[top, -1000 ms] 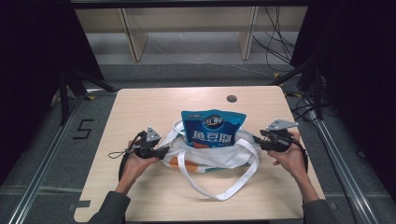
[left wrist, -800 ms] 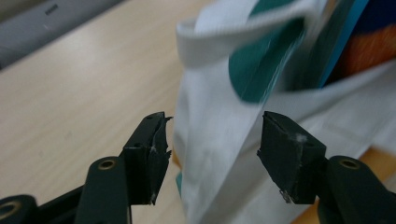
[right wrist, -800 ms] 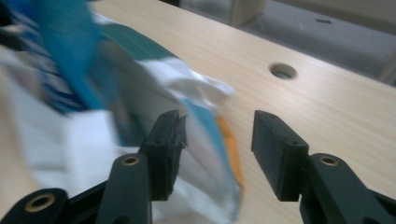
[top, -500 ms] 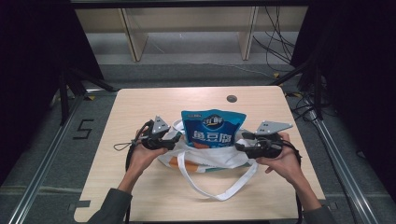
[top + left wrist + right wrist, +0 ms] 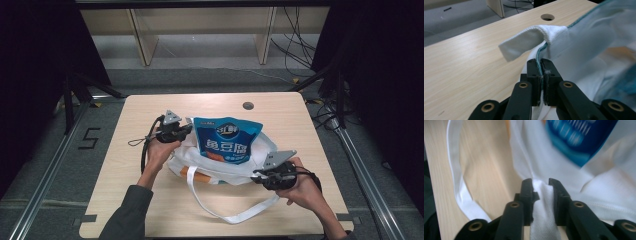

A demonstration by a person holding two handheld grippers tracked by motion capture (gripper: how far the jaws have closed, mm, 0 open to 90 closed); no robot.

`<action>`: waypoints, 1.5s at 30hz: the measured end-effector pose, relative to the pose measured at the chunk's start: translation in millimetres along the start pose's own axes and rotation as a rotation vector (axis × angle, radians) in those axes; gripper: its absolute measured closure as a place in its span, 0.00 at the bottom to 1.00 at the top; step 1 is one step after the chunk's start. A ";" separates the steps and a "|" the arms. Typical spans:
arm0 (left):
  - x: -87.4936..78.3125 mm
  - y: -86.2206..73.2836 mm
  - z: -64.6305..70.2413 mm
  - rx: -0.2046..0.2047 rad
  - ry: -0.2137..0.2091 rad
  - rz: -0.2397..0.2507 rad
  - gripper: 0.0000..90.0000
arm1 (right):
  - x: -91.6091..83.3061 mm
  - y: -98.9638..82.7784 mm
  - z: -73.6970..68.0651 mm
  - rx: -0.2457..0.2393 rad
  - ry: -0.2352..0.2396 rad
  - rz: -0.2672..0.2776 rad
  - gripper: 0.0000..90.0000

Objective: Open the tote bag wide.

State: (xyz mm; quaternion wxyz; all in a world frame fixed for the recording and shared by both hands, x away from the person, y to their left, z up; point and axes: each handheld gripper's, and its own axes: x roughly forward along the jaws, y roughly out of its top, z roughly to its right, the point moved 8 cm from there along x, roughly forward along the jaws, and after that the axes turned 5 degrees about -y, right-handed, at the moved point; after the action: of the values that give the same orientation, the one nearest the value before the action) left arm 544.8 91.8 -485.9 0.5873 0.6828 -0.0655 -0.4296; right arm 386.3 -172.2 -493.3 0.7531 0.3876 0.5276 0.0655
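Left gripper (image 5: 541,62): jaws have just been closing and now pinch the teal-stitched rim of the white bag (image 5: 584,47), pads pressed together on the cloth; in the high view it sits left of centre (image 5: 186,129).
Right gripper (image 5: 541,182): jaws have just been closing, with a fold of the same bag's white cloth between them; the pads look to press on it. In the high view it is at lower right (image 5: 260,176).
Hands: two, one on each gripper, coming up from the bottom edge of the high view.
White bag (image 5: 220,172): one, lying at the middle of the table (image 5: 310,130), mouth held at two opposite points.
Straps: one long loop (image 5: 225,212) trailing toward the bottom edge; one short strap end (image 5: 524,45) folded over just above the left jaws.
Blue pouch (image 5: 227,142): one, standing out of the bag's mouth, white lettering on it.
Table hole (image 5: 248,105): one, near the far edge, upper centre.
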 end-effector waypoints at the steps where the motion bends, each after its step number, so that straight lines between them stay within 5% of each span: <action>1: 10.0 -4.4 -5.9 -0.002 0.007 -0.043 0.94 | 9.9 -14.8 -4.5 0.010 0.011 -0.033 0.86; 3: 22.5 -10.6 -13.1 -0.030 0.012 -0.089 0.94 | 22.3 -25.5 -8.6 0.005 0.036 -0.054 0.87; 6: 38.4 -28.2 -18.9 -0.004 -0.001 -0.192 0.95 | 38.1 -33.0 -17.9 0.003 0.040 -0.104 0.88; 8: 53.2 -45.7 -19.5 -0.040 0.033 -0.236 0.94 | 49.3 -36.6 -19.6 -0.067 0.029 -0.130 0.90; 9: 56.8 -49.0 -19.0 -0.054 0.042 -0.237 0.94 | 52.6 -38.9 -24.4 -0.015 0.029 -0.139 0.90; 11: 55.1 -44.4 -18.4 -0.053 0.050 -0.232 0.94 | 50.0 -39.9 -24.6 -0.016 0.041 -0.146 0.90; 14: 40.7 -34.8 -16.2 -0.041 0.025 -0.207 0.86 | 41.5 -37.2 -22.9 0.031 0.042 -0.122 0.86; 17: 21.3 -20.8 -6.3 -0.039 -0.012 -0.144 0.70 | 15.5 -15.8 -17.8 0.052 0.067 0.000 0.70; 21: -10.3 -10.5 13.3 0.023 -0.009 -0.086 0.57 | -26.3 9.7 -11.1 0.067 0.074 0.136 0.58; 22: -10.3 -10.5 13.3 0.023 -0.009 -0.086 0.54 | -26.3 9.7 -11.1 0.067 0.074 0.136 0.58; 23: -25.6 -9.6 23.9 0.052 -0.009 -0.061 0.52 | -45.1 20.1 -3.5 0.080 0.042 0.189 0.56; 26: -44.3 -8.6 37.7 0.076 -0.010 -0.036 0.50 | -58.5 29.6 17.4 0.100 -0.068 0.238 0.54; 28: -56.7 -5.5 45.3 0.073 0.003 -0.020 0.49 | -57.0 32.9 35.6 0.127 -0.137 0.243 0.54; 31: -70.8 0.0 59.8 0.072 -0.033 0.009 0.48 | -41.4 31.3 56.4 0.189 -0.178 0.222 0.56; 35: -66.3 -10.2 73.8 0.128 -0.085 -0.056 0.50 | -18.8 30.9 77.8 0.191 -0.224 0.195 0.60; 37: -54.2 -21.1 79.1 0.118 -0.104 -0.095 0.50 | -10.0 30.9 84.2 0.231 -0.237 0.165 0.59; 41: -35.7 -48.4 84.7 0.116 -0.139 -0.230 0.39 | -2.6 35.9 93.9 0.232 -0.247 0.174 0.58; 43: -33.9 -57.5 89.0 0.119 -0.154 -0.257 0.42 | -1.0 39.6 96.3 0.240 -0.253 0.193 0.60; 45: -35.5 -66.1 96.9 0.164 -0.183 -0.288 0.48 | 0.4 43.4 97.9 0.219 -0.250 0.206 0.69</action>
State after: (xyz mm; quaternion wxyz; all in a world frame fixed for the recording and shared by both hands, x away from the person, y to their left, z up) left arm 430.9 60.5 -518.8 0.4538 0.6889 -0.0551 -0.5625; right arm 482.7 -192.4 -451.2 0.7554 0.5242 0.3915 0.0359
